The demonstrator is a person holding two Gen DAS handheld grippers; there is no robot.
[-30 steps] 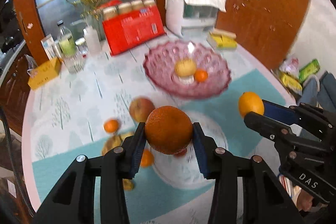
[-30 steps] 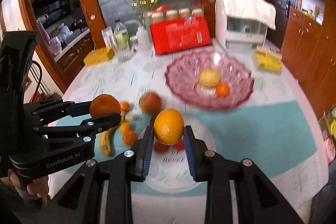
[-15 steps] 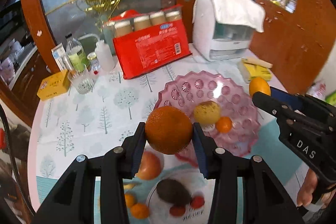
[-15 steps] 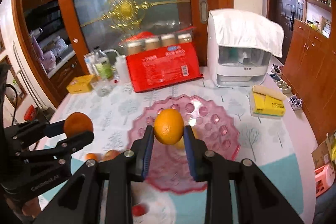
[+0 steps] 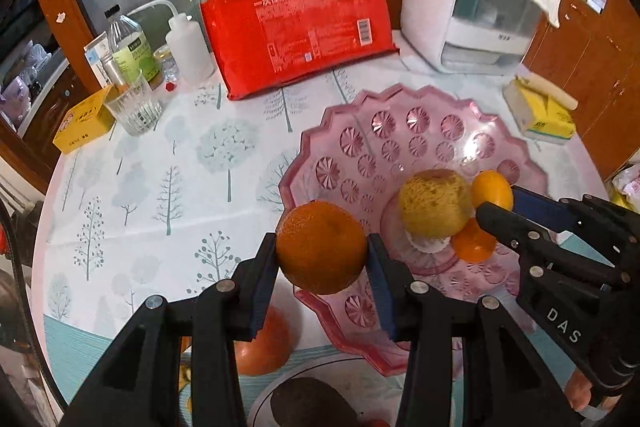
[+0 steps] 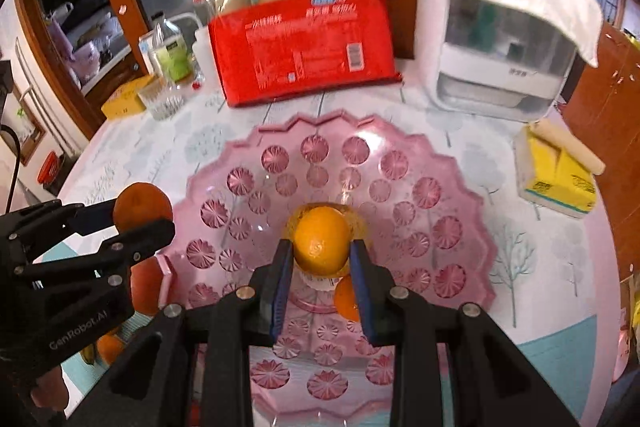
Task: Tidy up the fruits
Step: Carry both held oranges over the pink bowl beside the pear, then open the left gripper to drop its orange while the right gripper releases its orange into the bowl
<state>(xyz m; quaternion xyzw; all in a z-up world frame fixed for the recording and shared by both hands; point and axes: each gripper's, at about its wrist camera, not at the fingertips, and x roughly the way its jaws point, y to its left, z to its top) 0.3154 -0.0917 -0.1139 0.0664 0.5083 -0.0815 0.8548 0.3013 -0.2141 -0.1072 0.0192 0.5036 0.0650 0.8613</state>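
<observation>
Bowl [image 6: 460, 187] nearer; oranges [image 5: 322, 253] between fingers [image 5: 262, 283].

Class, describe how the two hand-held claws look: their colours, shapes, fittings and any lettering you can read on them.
Both are matte black plastic frames with triangular cut-outs and silver screws. Each finger ends in a flat blue pad. The left claw carries grey "GenRobot.AI" lettering on its side, read in the right wrist view. The right claw bears "DAS" in pale letters, read in the left wrist view. No cables or sleeves are visible.
</observation>
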